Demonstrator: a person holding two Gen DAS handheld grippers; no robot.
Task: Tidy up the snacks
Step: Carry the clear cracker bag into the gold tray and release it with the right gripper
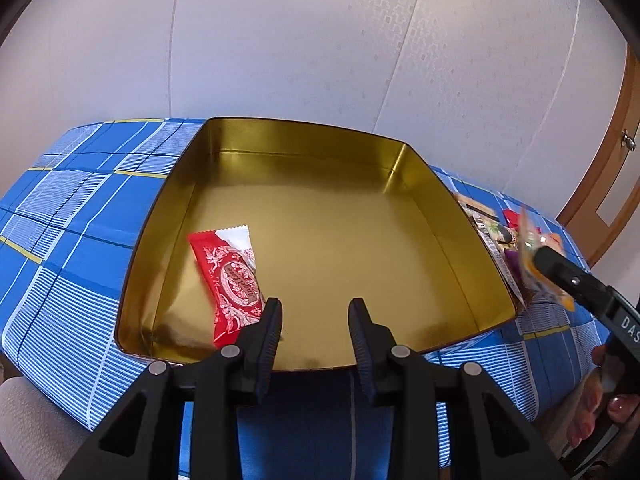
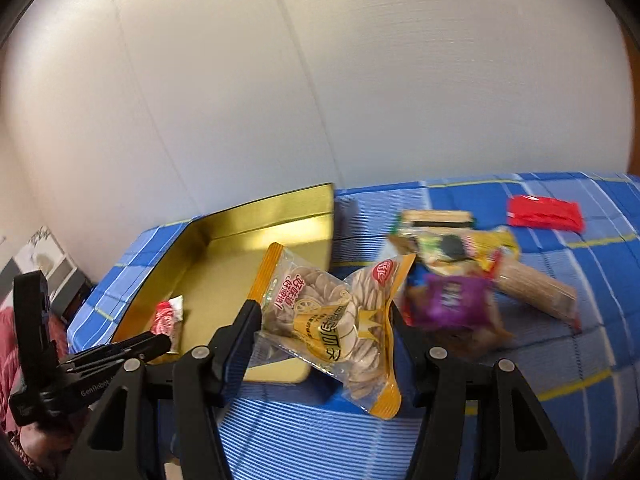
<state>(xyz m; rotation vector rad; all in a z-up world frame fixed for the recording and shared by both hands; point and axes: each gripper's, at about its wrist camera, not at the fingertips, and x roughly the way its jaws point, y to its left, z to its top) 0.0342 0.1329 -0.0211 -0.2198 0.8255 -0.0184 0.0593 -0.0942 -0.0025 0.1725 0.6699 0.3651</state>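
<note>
Clear yellow-edged packet of round biscuits (image 2: 332,320) pinched between right gripper (image 2: 326,334) fingers, long axis slanting, just right of the shallow gold metal tin (image 2: 256,216). Left gripper (image 1: 315,320) fingers apart, empty, over the tin's near edge.

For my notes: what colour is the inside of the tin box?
Shiny gold inside the tin box; the left wrist view shows it best.

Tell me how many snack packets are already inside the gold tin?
1: a red and white packet lies on the floor of the gold tin, near its left wall. The right gripper holds a clear packet, not yet in it.
</note>
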